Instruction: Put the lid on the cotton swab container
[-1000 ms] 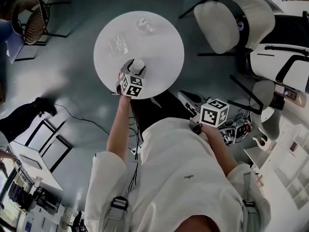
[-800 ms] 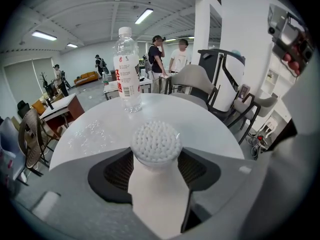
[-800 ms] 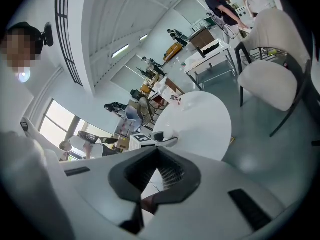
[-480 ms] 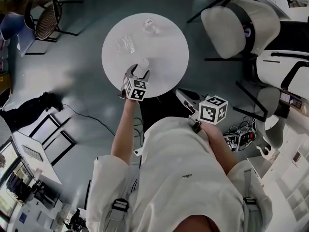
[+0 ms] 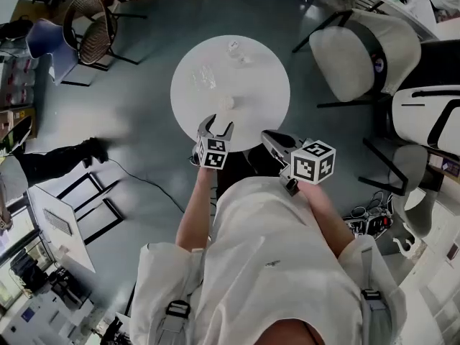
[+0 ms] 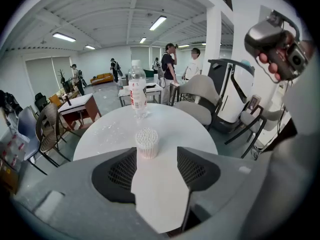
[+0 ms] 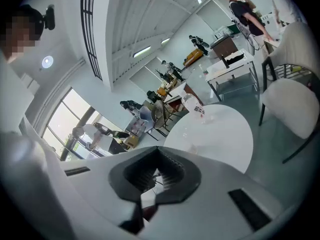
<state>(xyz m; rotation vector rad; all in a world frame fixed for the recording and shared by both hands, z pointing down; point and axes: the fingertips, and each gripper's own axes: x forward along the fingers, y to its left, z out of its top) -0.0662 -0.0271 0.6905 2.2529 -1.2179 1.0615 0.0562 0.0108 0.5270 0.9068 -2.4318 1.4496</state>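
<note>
The cotton swab container (image 5: 228,102), a small clear tub packed with white swabs and open on top, stands on the round white table (image 5: 259,70) toward its near edge. In the left gripper view the cotton swab container (image 6: 147,143) stands upright just beyond my jaws, not touching them. My left gripper (image 5: 218,124) hovers at the table's near rim, open and empty. A clear plastic piece (image 5: 203,77), perhaps the lid, lies further back on the left. My right gripper (image 5: 277,144) is shut and empty, held off the table close to my body.
A water bottle (image 5: 235,49) stands at the table's far side. White chairs (image 5: 363,45) stand to the right and a wire chair (image 5: 90,20) at the far left. Cables lie on the floor. People stand (image 6: 170,64) far behind the table.
My left gripper, which was round the swab container a second ago, has drawn back toward me and left it standing on the table. The right gripper has barely moved.
</note>
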